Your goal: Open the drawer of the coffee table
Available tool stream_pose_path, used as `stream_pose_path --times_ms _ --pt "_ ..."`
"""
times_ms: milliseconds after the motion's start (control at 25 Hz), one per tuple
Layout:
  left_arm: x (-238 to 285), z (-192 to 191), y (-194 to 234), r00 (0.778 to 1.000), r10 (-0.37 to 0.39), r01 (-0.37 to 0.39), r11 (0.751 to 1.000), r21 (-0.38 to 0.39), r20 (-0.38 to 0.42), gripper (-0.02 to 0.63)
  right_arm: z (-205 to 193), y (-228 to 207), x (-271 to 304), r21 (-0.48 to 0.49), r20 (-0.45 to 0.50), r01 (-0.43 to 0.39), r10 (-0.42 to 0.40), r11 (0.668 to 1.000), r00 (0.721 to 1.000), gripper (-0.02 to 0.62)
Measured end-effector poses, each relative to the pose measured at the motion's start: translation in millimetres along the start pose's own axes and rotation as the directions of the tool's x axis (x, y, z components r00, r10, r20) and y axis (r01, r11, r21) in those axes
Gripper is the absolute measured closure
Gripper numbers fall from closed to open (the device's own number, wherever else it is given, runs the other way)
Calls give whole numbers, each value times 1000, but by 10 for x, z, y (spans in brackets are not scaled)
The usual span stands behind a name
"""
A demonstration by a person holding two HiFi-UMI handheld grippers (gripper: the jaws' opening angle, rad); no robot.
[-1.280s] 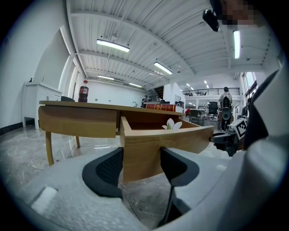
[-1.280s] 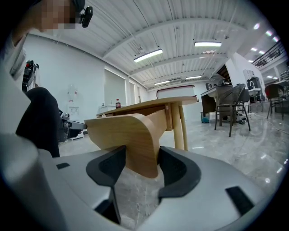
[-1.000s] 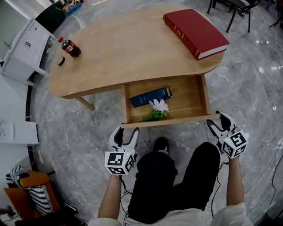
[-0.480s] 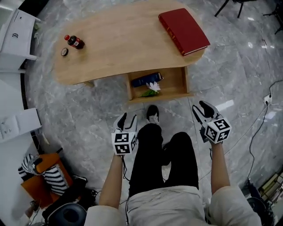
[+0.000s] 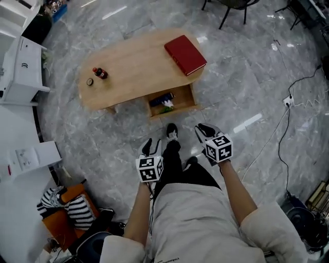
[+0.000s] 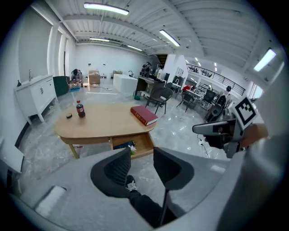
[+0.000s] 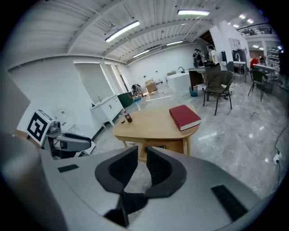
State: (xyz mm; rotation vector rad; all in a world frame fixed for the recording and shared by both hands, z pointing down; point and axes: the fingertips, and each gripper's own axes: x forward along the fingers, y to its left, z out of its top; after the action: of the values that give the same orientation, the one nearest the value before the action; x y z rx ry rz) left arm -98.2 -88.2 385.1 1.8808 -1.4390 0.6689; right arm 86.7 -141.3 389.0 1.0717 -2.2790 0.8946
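Head view: the coffee table [image 5: 133, 61] stands well ahead of the person on grey marble floor [image 5: 257, 61], its drawer [image 5: 191, 98] pulled out from the near long edge. Only this view looks down into the drawer, where a blue book [image 5: 161, 98] and a white flower [image 5: 165, 106] lie. On the tabletop, a red book [image 5: 185, 54] rests near the right end, and a cola bottle [image 5: 99, 73] with a loose cap [image 5: 90, 81] just beside it stands near the left end. The left gripper [image 5: 152, 146] and right gripper [image 5: 205, 131] are held close to the body on either side of the person's legs, well apart from the drawer. The gripper views alone show the claws. The left jaws stand apart with only floor and a shoe [image 6: 130, 182] seen through the gap. The right jaws are nearly together, leaving a narrow slit. Both claws have just been closing, and both are released and grasp nothing. Bare floor lies between the drawer front and the shoe. A white cabinet [image 5: 20, 67] stands off the table's left end, chair legs [image 5: 231, 13] lie beyond its far right, and a cable [image 5: 288, 97] trails well to the right.
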Motion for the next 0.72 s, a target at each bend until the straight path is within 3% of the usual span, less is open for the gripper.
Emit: stream_pose_path --times_ms 160,320,440,720 --pt "-354 247 -205 998 13 -12 1000 -21 64 496 172 183 -439 42 72 65 -68 997 995 545" --pt "-652 182 -505 995 38 -37 999 -15 93 583 62 399 -823 28 114 48 -51 998 992 558" --pt "-767 153 -733 991 21 -20 1000 -11 131 595 114 456 -975 -20 150 29 -26 999 988 572" --pt "-1119 -130 -1158 988 3 -12 998 55 152 595 -194 622 -1304 80 222 25 -42 996 974 580"
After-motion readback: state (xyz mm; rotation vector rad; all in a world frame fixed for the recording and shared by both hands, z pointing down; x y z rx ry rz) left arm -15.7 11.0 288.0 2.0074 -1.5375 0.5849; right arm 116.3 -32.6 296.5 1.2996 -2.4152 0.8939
